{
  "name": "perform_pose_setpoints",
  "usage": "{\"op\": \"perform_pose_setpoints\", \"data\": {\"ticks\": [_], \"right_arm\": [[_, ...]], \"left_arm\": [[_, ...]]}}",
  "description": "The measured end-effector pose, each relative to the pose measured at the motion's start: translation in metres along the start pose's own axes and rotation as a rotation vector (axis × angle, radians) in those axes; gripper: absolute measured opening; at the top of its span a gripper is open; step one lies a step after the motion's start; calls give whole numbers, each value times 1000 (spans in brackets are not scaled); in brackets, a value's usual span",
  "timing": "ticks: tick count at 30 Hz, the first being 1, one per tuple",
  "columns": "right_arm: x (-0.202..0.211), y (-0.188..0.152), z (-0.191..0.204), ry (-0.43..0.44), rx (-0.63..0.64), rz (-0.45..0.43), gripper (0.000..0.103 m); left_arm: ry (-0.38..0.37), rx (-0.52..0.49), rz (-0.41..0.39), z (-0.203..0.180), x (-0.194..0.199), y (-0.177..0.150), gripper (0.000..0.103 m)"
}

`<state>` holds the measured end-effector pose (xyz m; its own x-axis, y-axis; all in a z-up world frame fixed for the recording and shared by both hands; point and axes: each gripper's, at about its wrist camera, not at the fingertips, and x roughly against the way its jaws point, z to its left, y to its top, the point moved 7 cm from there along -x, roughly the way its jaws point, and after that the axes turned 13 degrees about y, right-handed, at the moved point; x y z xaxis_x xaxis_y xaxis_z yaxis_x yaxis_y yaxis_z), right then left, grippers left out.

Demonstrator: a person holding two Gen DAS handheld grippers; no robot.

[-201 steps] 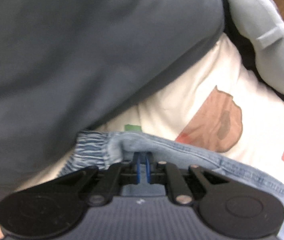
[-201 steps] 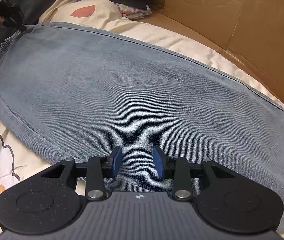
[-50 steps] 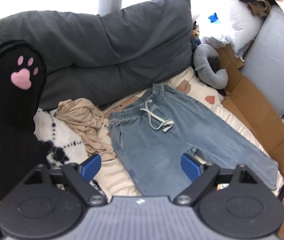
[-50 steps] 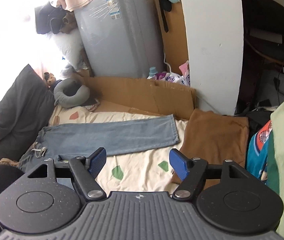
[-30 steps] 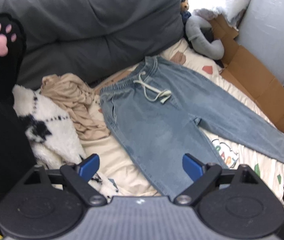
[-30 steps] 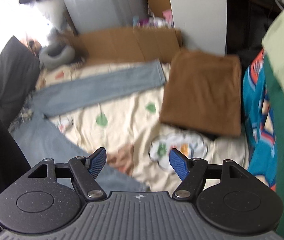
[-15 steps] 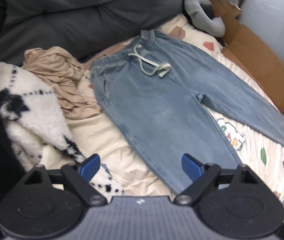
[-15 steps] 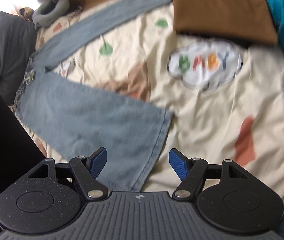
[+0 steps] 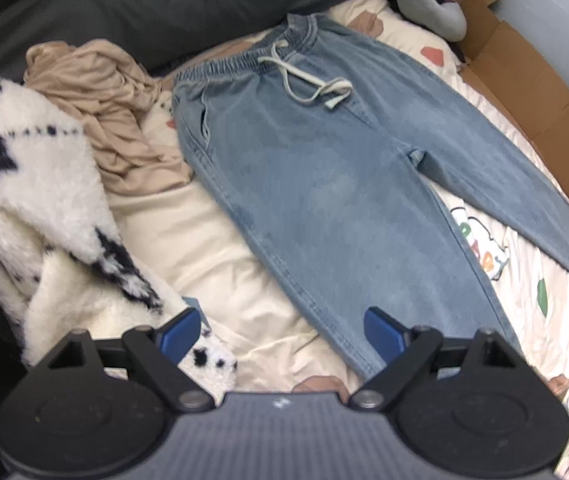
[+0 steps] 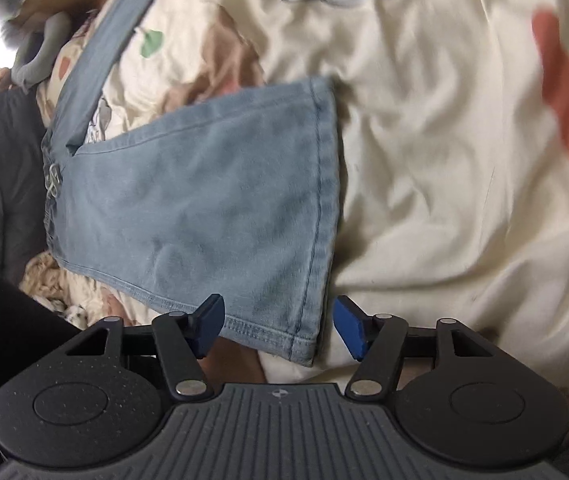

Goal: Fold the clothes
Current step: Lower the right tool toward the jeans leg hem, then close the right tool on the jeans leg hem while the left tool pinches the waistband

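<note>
As both grippers hang over the bed: a pair of light-blue denim trousers point(image 9: 324, 168) lies spread flat on a cream patterned bedsheet point(image 9: 212, 248).
Left gripper point(image 9: 280, 330): fingers spread wide, blue pads point(image 9: 380, 330) holding nothing.
Trousers, from the left fingers: waistband far ahead with a white drawstring point(image 9: 308, 80) lying loose on it; the nearer leg runs back toward the gripper, its outer seam passing between the pads and the cloth reaching under the right-hand pad.
Far leg: angles off ahead and to the right of the fingers, its hem near a brown cardboard sheet point(image 9: 532, 92).
Left of the left fingers: a white fluffy garment with black marks point(image 9: 44, 216), reaching to just beside the left-hand pad; beyond it a crumpled beige cloth point(image 9: 116, 108) touching the trousers' waist side.
Ahead, past the waistband: a dark grey cushion point(image 9: 156, 4) and a grey neck pillow point(image 9: 424, 4).
Right gripper point(image 10: 278, 330): fingers apart, pinching nothing.
Trousers, from the right fingers: the near leg's hem point(image 10: 320, 208) lies just ahead, its bottom corner sitting between the two blue pads; whether the pads touch cloth cannot be told.
Right of the right fingers: bare sheet with a red print point(image 10: 568, 112), blurred.
</note>
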<state>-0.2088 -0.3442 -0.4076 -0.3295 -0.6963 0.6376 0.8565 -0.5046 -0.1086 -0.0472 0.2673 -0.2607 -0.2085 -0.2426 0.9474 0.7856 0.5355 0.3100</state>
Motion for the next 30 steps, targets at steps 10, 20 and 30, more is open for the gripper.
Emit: {"op": "perform_pose_setpoints", "data": {"ticks": [10,20,30], "right_arm": [[-30,-15,-23,75,-156,30,61],[-46,-28,-41,171,-322,20,61],[-29,-19,-22,286,-296,-35,54]], "left_arm": [[10,-8,58,-4,-24,-13,91],[11,-6,84,-1,-32,-23,91],[-1,-3,90,-4,-39,-25,91]]}}
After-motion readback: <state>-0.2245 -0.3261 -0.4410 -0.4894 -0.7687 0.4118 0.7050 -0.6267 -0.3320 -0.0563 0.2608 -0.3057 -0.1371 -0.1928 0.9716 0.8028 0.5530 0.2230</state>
